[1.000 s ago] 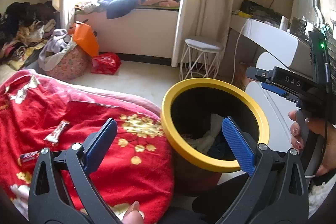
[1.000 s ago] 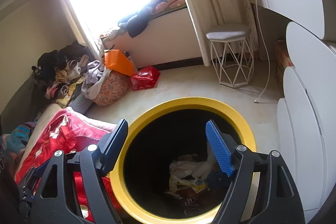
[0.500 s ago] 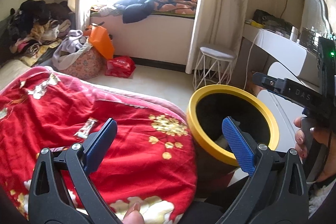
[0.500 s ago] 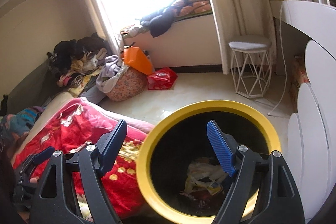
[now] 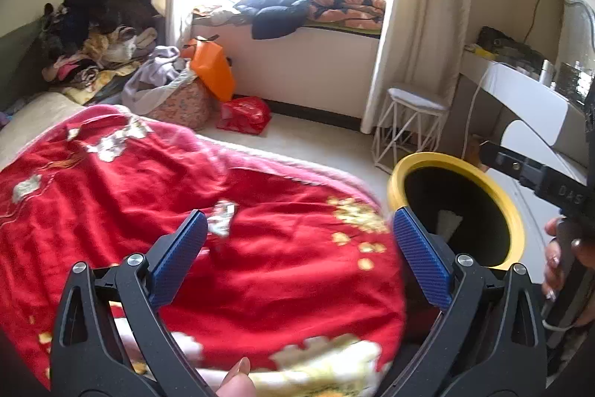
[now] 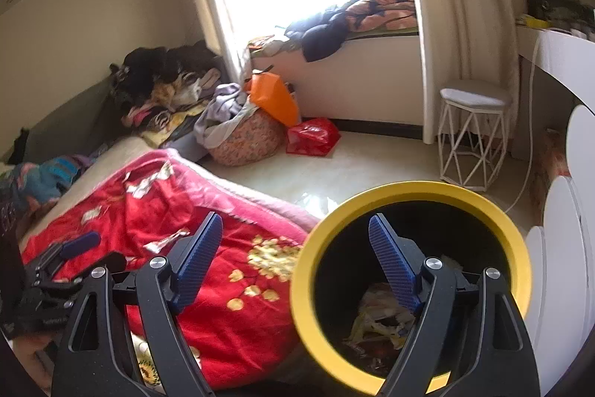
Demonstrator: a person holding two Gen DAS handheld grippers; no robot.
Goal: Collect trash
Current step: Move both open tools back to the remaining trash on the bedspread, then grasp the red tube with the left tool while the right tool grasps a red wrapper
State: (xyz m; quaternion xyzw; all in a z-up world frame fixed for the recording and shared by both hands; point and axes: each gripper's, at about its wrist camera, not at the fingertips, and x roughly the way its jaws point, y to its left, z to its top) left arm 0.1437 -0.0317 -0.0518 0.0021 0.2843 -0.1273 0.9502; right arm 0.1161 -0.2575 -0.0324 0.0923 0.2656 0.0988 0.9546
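A crumpled silver wrapper lies on the red flowered blanket, just right of my left gripper's left fingertip. My left gripper is open above the blanket with nothing between its fingers. The yellow-rimmed black bin stands at the bed's right edge. My right gripper is open and empty, straddling the bin's rim and the blanket. Crumpled trash lies in the bin's bottom. The wrapper shows left of the right gripper. A hand holds the right gripper's handle.
A white wire stool stands on the floor beyond the bin. White rounded furniture flanks the bin's right side. A laundry basket, an orange bag and a red bag sit by the window bench. Clothes pile up at the left.
Both views have swung left: the bin slid toward the right of each frame and more blanket shows. The wrapper now sits close to the left gripper's left finger. Both grippers stayed open.
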